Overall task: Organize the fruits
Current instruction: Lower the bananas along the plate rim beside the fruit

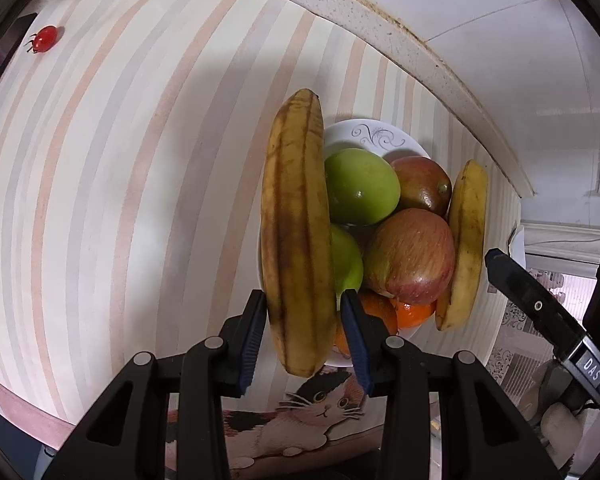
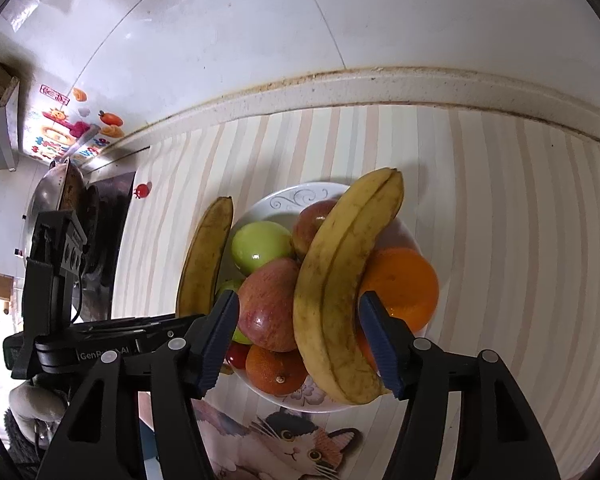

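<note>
The brown-streaked yellow banana stands at the left edge of the white patterned ceramic plate, held in the left tongs; the jaws are narrowly set, both blue ribbed pads pressing its lower end. A second, cleaner yellow curved banana lies across the heap on the plate, between the jaws of the right tongs, which stand well apart with neither pad pressing it.

Handling, as judged: both bananas are ripe, soft and easily bruised; a light grip across the thick middle, clear of the tips, would suit. The skin appears matt and offers fair purchase.

The plate also carries two smooth green apples, two waxy red-streaked apples and dimpled round oranges, piled touching; these are firm, heavier and liable to roll if disturbed.

The plate rests on a desk under a pale striped cloth with a cat print. A small red cherry tomato lies well apart at the far left.
</note>
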The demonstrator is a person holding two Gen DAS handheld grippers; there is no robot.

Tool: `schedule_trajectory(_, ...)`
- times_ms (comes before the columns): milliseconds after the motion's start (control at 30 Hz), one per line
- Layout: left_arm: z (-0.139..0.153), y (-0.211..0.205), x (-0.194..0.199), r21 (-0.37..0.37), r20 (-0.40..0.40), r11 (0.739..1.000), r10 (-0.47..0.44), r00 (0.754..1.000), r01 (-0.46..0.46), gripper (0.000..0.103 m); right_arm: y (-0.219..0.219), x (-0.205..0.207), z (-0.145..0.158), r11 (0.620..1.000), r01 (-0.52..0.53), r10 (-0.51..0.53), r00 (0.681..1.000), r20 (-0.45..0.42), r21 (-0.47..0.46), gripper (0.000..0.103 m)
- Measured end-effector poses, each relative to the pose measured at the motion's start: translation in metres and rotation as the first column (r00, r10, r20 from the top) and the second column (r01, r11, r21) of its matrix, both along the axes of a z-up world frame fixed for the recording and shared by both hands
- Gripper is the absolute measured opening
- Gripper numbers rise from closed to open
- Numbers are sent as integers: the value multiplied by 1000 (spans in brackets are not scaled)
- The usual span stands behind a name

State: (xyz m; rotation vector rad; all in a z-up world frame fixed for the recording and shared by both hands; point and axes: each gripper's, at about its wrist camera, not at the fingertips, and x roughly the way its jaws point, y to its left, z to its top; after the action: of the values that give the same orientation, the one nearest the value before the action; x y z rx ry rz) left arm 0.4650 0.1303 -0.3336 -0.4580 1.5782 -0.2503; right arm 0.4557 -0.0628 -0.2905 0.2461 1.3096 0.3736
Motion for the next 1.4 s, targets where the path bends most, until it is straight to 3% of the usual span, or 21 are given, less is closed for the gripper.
schedule_trajectory(500,-7,9,-10,32,59,999,9,998,-11,34,-4,-8,1,1000,18,-18,1000,10,13,66)
schedule_trajectory(633,-6,-3,-9,93,60,994,-54,997,48,35,3,-10,1,1000,1,-1,1000,12,12,66)
schedule_trajectory(733,-4,-2,-9,95,59,994,-61,996,56,35,7,-10,-1,1000,-2,2,1000,9,10,65)
schedule_trajectory(933,3,6,-9,70,37,998,-5,999,3,36,8,-13,-1,1000,1,-1,1000,9,14,65)
schedule_trajectory(1200,15,13,-14,111,60,994,-4,998,-3,38,1,-19,-2,1000,20,-20,1000,10,15,66)
schedule_trajectory(1400,-2,16,-9,158,54,987,11,998,-19,43,0,-23,-2,1000,23,-23,1000,10,13,66)
